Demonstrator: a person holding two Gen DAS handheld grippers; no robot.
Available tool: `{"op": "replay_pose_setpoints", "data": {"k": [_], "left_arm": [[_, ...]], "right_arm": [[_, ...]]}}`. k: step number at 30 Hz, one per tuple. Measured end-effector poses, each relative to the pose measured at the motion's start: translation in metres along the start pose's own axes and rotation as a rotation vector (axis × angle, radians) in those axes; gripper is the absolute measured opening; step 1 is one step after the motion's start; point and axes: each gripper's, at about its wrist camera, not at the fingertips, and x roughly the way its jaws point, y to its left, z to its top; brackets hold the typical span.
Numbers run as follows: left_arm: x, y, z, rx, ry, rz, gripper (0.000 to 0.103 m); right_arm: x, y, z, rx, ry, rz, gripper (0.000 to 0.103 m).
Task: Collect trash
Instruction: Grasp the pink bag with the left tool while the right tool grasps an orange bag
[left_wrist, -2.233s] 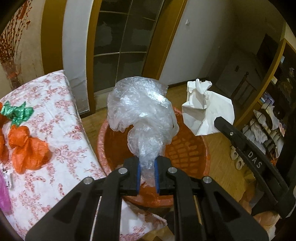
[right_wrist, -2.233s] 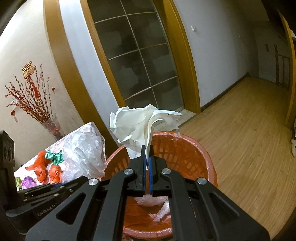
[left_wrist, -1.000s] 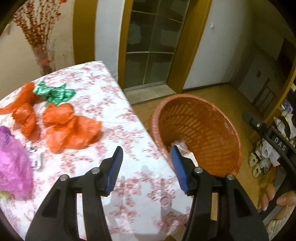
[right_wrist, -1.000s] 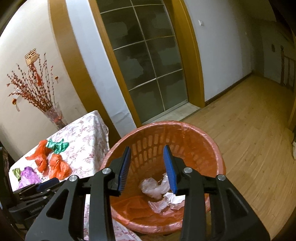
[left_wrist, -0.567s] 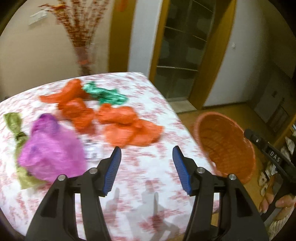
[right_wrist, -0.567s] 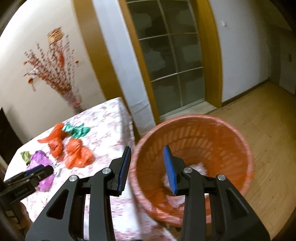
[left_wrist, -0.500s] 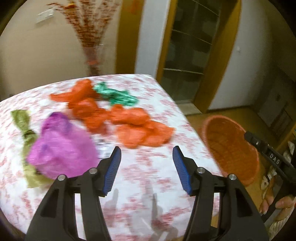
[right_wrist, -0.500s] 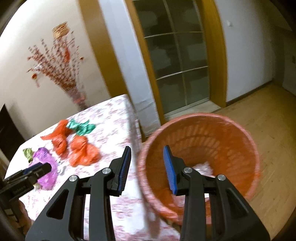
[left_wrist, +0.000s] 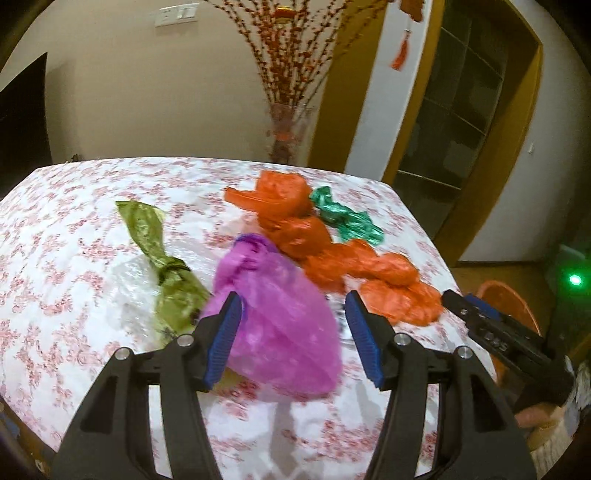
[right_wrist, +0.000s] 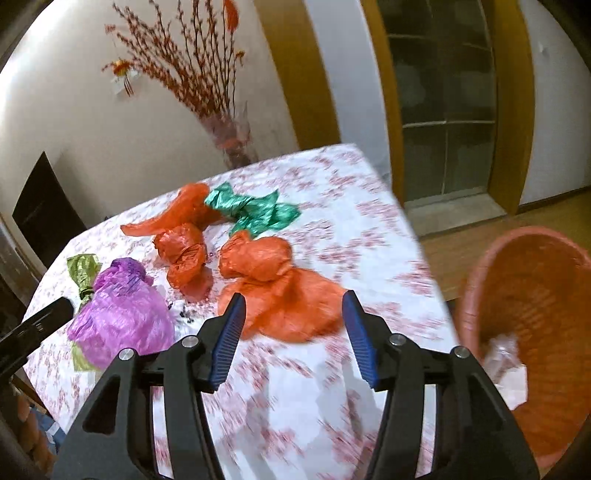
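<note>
Left tongs (left_wrist: 291, 332) apart, empty — aimed at purple bag (left_wrist: 280, 314) on tabletop (left_wrist: 74, 229). Right tongs (right_wrist: 291, 332) opening, empty — lined up on orange bag (right_wrist: 284, 295). Basket (right_wrist: 535, 295) beside tabletop for drop-off.

Crumpled plastic bags (left_wrist: 280, 325) on table; orange basket (right_wrist: 535, 295) beside.

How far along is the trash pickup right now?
Done: some pale scraps lie in the orange basket. In hand: nothing; the left tool is open and the right tool is opening, both empty. Left on the table: purple bag, orange bags, green wrappers.
</note>
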Motion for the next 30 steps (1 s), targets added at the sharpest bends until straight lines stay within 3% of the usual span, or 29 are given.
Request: {"op": "replay_pose_setpoints", "data": {"k": [13,14,15,18,26,27,30], "left_arm": [[0.014,0.021,0.001,-0.029,0.018,0.009,0.058],[0.014,0.021,0.001,-0.029,0.019,0.01,0.058],[0.015,0.022,0.0,-0.028,0.022,0.012,0.058],[0.019,0.02,-0.001,-0.022,0.034,0.015,0.058],[0.037,0.009,-0.006,0.013,0.083,0.049,0.056],[0.04,0.007,-0.006,0.019,0.088,0.059,0.054],[0.052,0.003,-0.007,0.024,0.122,0.069,0.036]], "right_arm": [[0.054,0.016,0.015,-0.07,0.09,-0.075,0.054],[0.057,0.017,0.014,-0.082,0.1,-0.077,0.049],[0.059,0.019,0.012,-0.094,0.107,-0.083,0.034],[0.057,0.021,0.009,-0.106,0.112,-0.083,0.009],[0.029,0.007,0.003,-0.056,0.079,-0.056,0.005],[0.027,0.005,0.002,-0.053,0.078,-0.054,0.005],[0.019,0.002,-0.002,-0.051,0.074,-0.052,0.005]]}}
